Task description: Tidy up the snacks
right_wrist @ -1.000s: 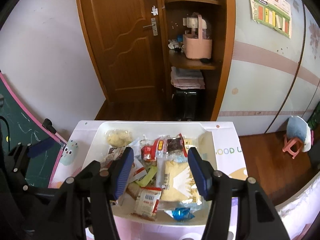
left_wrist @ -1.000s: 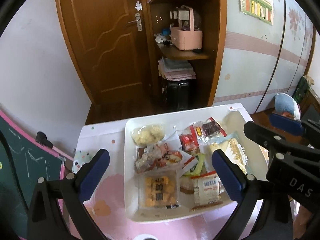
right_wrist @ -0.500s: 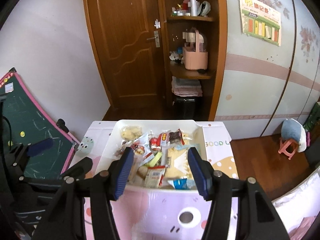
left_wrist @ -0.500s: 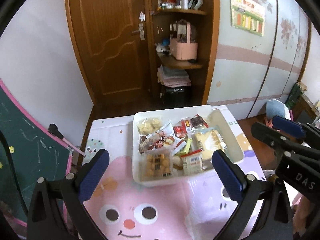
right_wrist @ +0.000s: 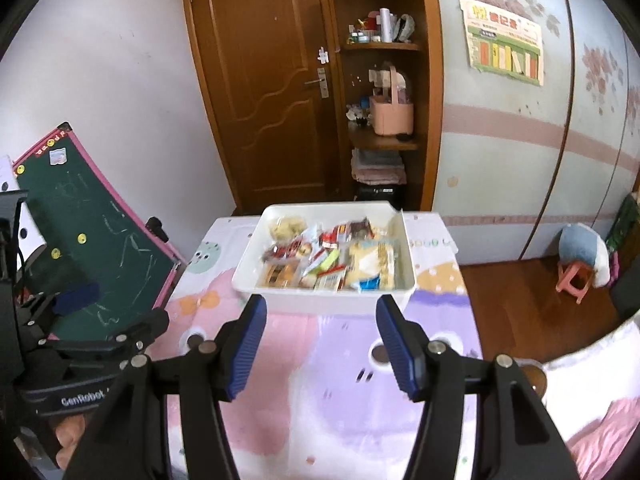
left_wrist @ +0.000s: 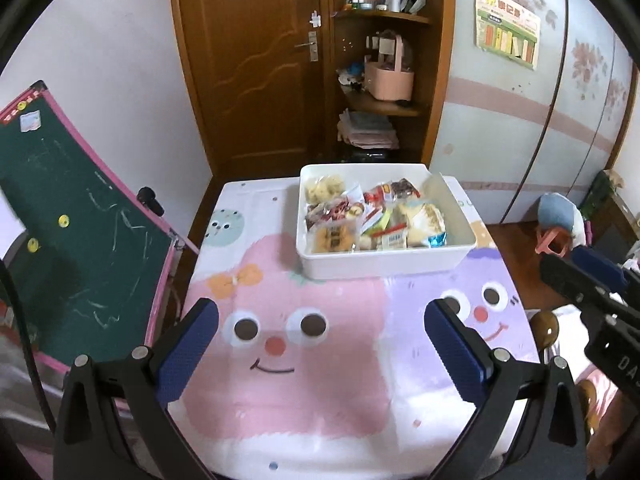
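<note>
A white plastic bin (left_wrist: 384,262) full of wrapped snack packets (left_wrist: 372,216) stands at the far end of a table with a pink and purple cartoon cloth (left_wrist: 304,360). It also shows in the right wrist view (right_wrist: 320,302). My left gripper (left_wrist: 320,320) is open and empty, well back from the bin over the pink face. My right gripper (right_wrist: 320,320) is open and empty, just short of the bin's near wall. The right gripper also shows at the right edge of the left wrist view (left_wrist: 588,284).
A green chalkboard with a pink frame (left_wrist: 68,224) leans to the left of the table. Behind the table are a brown door (left_wrist: 256,60) and wooden shelves with a pink basket (left_wrist: 388,80). A small pink stool (right_wrist: 576,276) stands on the floor at right.
Both grippers have pulled back and up from the bin toward the near end of the table. The bin looks smaller and farther away. Both stay open and empty.
</note>
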Demonstrator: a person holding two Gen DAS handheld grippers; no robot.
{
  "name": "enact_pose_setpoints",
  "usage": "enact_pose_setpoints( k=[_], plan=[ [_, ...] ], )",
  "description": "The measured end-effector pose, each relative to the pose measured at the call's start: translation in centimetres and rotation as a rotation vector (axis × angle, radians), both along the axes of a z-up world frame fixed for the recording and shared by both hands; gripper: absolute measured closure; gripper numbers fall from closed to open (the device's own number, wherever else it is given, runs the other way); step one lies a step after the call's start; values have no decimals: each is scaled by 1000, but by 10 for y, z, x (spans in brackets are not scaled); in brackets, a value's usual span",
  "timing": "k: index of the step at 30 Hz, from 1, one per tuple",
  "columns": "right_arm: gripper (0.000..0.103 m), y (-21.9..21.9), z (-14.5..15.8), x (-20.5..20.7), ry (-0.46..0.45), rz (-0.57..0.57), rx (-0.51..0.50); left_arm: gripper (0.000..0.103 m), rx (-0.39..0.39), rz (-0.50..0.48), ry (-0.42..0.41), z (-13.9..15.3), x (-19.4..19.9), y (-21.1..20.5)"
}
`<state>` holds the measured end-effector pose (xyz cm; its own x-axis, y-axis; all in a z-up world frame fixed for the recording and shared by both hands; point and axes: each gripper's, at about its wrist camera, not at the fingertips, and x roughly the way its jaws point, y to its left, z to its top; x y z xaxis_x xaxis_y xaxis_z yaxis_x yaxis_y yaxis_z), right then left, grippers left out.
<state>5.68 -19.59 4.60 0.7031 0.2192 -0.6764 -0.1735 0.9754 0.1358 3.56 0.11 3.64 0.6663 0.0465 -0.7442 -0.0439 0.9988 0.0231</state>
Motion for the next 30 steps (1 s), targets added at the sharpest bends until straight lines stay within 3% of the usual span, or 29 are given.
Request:
enact_pose_setpoints(
  k=[12,17,30],
  plan=[
    [45,-8,-53,-67,60,-55,60,1,-10,43,-47,-17,-62,2],
    [45,-6,-58,-72,59,-70,-4,1,-22,53,-21,-28,-59,4],
    [45,5,-62,-67,67,-21,5,1,7,35,21,-51,-47,-7]
  ],
)
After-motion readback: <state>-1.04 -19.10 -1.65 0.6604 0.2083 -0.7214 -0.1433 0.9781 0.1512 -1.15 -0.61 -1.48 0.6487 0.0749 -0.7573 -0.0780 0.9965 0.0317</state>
